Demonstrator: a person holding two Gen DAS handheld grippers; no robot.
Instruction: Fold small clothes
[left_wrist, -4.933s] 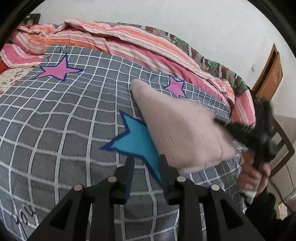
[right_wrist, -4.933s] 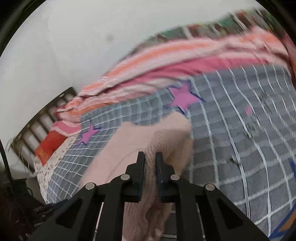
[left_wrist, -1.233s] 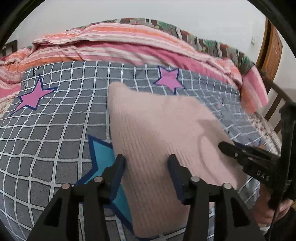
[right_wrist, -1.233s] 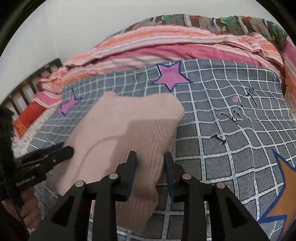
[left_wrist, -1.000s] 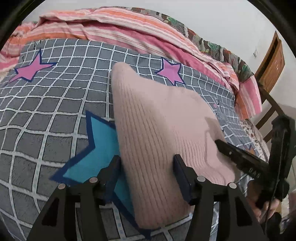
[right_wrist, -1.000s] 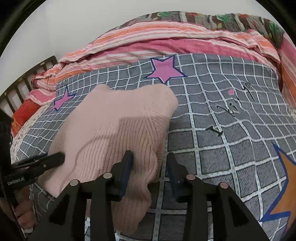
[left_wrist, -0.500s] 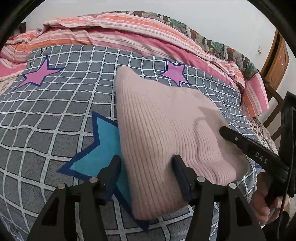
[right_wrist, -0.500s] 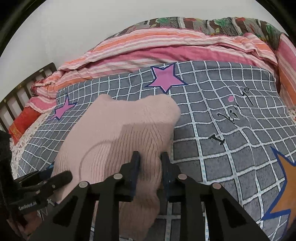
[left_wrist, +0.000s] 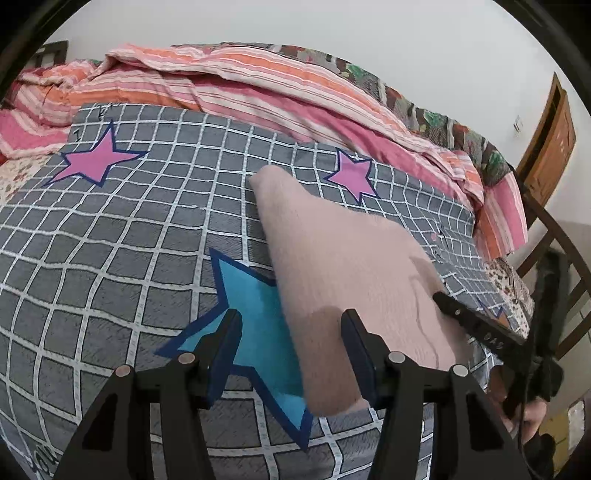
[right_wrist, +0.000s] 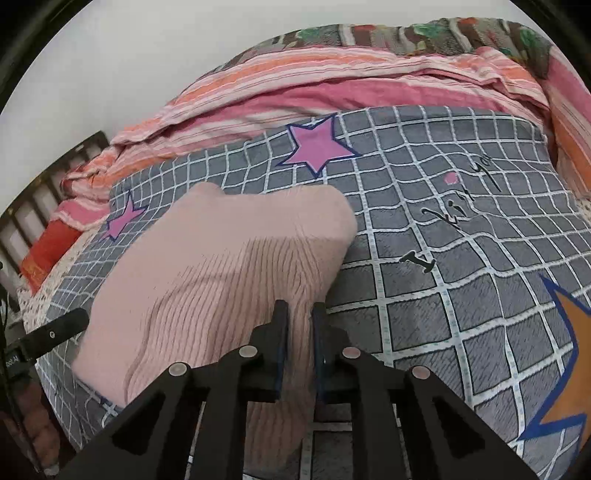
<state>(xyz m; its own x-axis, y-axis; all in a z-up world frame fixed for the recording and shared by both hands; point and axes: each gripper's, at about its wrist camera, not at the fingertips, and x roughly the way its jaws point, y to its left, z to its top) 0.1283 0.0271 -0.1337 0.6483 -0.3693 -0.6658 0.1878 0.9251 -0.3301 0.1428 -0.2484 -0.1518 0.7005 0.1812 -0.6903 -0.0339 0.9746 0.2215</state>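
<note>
A folded pink knit garment (left_wrist: 351, 258) lies on the grey checked bedspread (left_wrist: 129, 240). My left gripper (left_wrist: 291, 314) stands wide at the garment's near left corner, its jaws closing slightly. The corner lies between them, and the left finger (left_wrist: 231, 332) is off the cloth, over a blue star (left_wrist: 251, 295). In the right wrist view my right gripper (right_wrist: 299, 304) is shut on the near right edge of the garment (right_wrist: 229, 266), with a ridge of knit pinched between its fingers. Each gripper's finger shows in the other view, the right gripper (left_wrist: 476, 328) and the left gripper (right_wrist: 55, 334).
A striped pink and orange quilt (left_wrist: 258, 85) is heaped along the far side of the bed. A wooden door (left_wrist: 550, 147) and a wooden frame (left_wrist: 554, 236) stand at the right. A slatted headboard (right_wrist: 33, 206) is at the left. A person's hand (left_wrist: 532, 413) holds the right gripper.
My right gripper has shut on the garment's right edge, bunching the knit. The left gripper has risen a little and its jaws have narrowed slightly.
</note>
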